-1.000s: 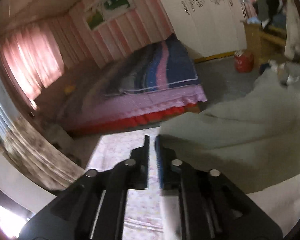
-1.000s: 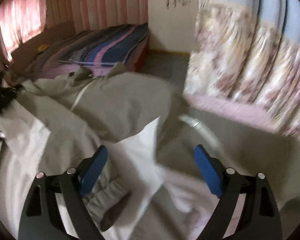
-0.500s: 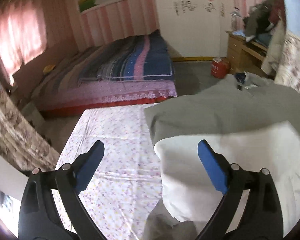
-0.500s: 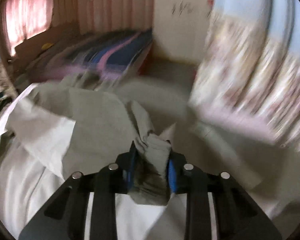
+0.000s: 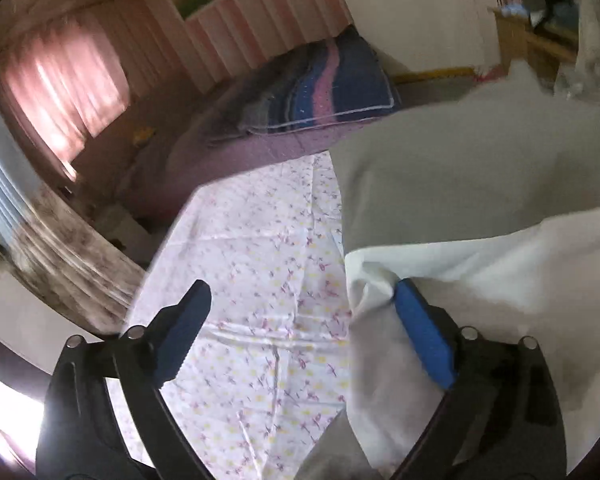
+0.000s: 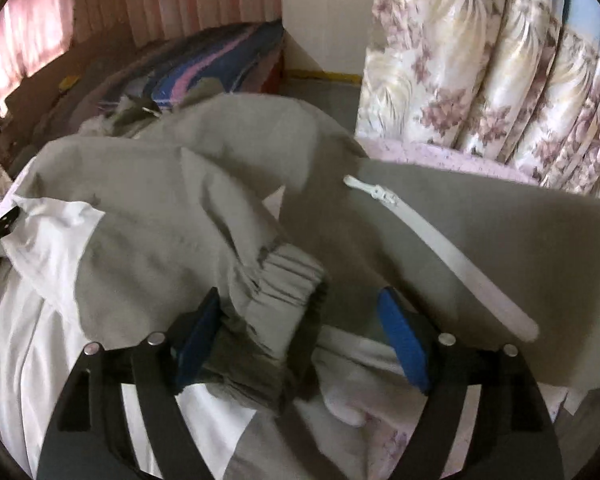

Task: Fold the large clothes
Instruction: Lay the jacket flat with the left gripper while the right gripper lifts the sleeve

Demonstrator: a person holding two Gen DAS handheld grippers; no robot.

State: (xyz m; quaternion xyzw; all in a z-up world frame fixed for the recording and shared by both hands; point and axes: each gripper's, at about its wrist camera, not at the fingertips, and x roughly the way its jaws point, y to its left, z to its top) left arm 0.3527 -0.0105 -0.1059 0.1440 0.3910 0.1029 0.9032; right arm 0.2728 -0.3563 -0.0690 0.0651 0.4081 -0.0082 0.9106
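The grey and white jacket (image 6: 172, 208) lies spread over a bed covered by a floral sheet (image 5: 260, 280), and its left edge runs down the middle of the left wrist view, grey above and white lining (image 5: 480, 280) below, with bare sheet stretching away to the left of it. The left claw (image 5: 300, 332) stands wide apart and its jaws have just been closing a little; the left pad sits over bare sheet, while the right pad (image 5: 424, 336) is at the rumpled white corner of the jacket and seems to touch it, though nothing is clamped. The right claw (image 6: 300, 340) is also spread wide, its jaws just having opened; the elastic grey cuff (image 6: 288, 276) of a sleeve lies between them, resting against the left pad (image 6: 198, 336) but clear of the right one, so it is not gripped. Only the right wrist view shows the white zipper strip (image 6: 440, 252) running diagonally across the far grey panel, and the flowered curtain (image 6: 480, 60) hanging close behind the bed's right side, which leaves little room there. Only the left wrist view shows the open sheet, and beyond the near edge a second bed with a striped blanket (image 5: 324, 84) and the pink window curtain (image 5: 72, 92).
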